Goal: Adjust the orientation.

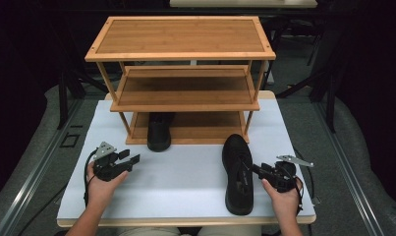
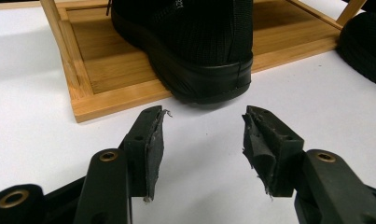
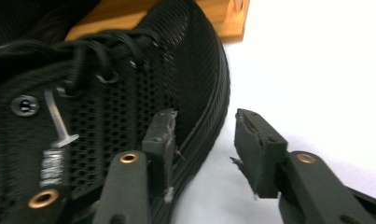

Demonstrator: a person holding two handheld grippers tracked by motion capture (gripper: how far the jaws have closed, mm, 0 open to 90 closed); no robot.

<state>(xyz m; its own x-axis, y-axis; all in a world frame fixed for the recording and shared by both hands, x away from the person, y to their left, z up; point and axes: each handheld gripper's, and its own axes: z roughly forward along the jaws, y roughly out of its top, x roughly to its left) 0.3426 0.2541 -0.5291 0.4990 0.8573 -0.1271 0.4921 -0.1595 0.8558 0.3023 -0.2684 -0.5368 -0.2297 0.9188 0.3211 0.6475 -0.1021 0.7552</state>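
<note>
A black mesh shoe [image 1: 238,172] lies on the white table, toe toward the wooden shoe rack [image 1: 181,37]. My right gripper [image 1: 257,170] is at its right side. In the right gripper view its jaws [image 3: 204,140] stand open, one over the shoe's upper [image 3: 129,93], the other beside the sole above the table. A second black shoe [image 1: 159,130] stands on the rack's bottom shelf with its heel hanging over the front edge. My left gripper [image 1: 134,160] hovers in front of that heel [image 2: 195,42], open [image 2: 204,135] with nothing between the pads.
The three-tier rack stands at the back of the white table top [image 1: 185,172]; its bottom shelf frame [image 2: 106,70] rests on the table. The table's front edge runs just behind both hands. The lying shoe's toe [image 2: 365,46] is near the rack's right post.
</note>
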